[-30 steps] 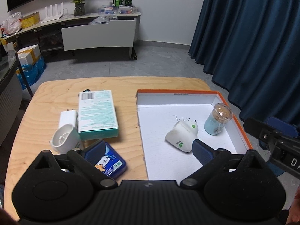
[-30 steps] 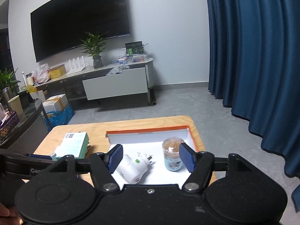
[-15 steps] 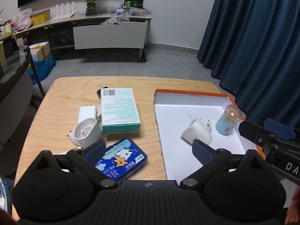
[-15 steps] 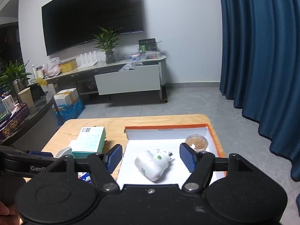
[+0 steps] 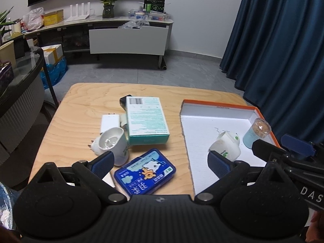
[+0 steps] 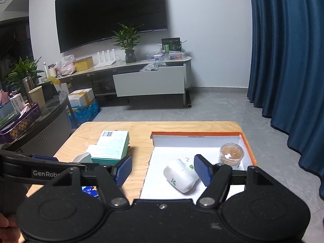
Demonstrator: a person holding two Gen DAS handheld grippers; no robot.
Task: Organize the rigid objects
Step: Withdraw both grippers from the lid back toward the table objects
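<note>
Two grippers, left (image 5: 160,160) and right (image 6: 162,169), hover with jaws wide and empty. Loose clutter sits on the surface (image 5: 81,105): a cup (image 5: 113,142) leaning beside the green box (image 5: 146,119) could topple if nudged while reaching the blue tin (image 5: 144,174); tray (image 5: 218,106) waits alongside.

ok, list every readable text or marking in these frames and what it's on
"GenRob", cut off: left gripper body, seen from the right wrist.
"DAS", cut off: right gripper body, seen from the left wrist.
Blue tin: large white Chinese characters, too blurred to read.
Teal box: barcode and fine print, unreadable.
Tray floor: handwritten scribble, illegible.
</note>
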